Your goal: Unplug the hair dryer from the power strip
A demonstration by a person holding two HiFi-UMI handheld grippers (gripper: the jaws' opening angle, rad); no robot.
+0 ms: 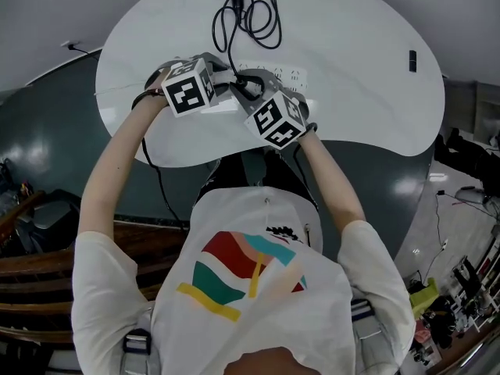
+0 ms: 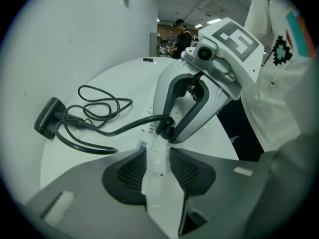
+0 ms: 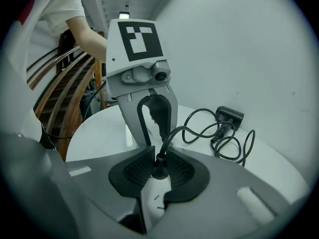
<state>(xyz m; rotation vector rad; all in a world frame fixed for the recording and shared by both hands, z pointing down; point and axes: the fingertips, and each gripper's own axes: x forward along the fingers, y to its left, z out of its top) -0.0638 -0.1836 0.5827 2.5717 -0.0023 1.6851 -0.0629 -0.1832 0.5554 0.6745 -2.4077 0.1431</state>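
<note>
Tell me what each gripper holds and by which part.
The left gripper clamps the white power strip by its end; the right gripper pinches the black plug by its body.

The black hair dryer (image 2: 50,117) lies on its side at the far edge of the white table (image 1: 367,92). Its black cord (image 1: 250,18) loops loosely back to the plug (image 3: 160,171), which stands upright in the white power strip (image 2: 158,168).

My white short-sleeved T-shirt (image 1: 258,233) with red, teal and yellow print, left gripper (image 2: 158,169) and right gripper (image 3: 160,171) pale grey, black ribbed jaw faces, white cubes (image 1: 187,91) bearing black square markers
</note>
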